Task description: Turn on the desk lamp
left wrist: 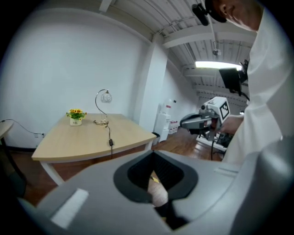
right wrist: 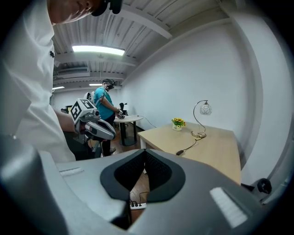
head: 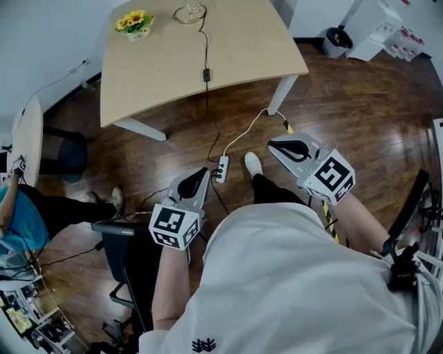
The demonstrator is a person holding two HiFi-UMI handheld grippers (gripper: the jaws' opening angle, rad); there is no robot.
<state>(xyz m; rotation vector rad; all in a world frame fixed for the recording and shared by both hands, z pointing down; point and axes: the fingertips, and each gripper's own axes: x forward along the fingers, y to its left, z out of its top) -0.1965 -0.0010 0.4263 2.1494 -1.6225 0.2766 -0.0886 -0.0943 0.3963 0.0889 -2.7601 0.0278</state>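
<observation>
The desk lamp (head: 190,12), a thin curved stem with a small globe, stands at the far edge of the light wooden table (head: 166,76). Its black cord carries an inline switch (head: 206,74) and runs off the table to a white power strip (head: 222,168) on the floor. My left gripper (head: 196,181) and right gripper (head: 291,147) are both held at waist height, well short of the table, shut with nothing in them. The left gripper view shows the lamp (left wrist: 103,108) and switch (left wrist: 110,143) far ahead. In the right gripper view the lamp (right wrist: 202,119) is unlit.
A pot of yellow flowers (head: 135,23) sits on the table's far left corner. A black chair (head: 131,263) stands by my left side. A person in teal (head: 21,214) stands at a round white table (head: 26,138). A bin (head: 337,41) stands back right.
</observation>
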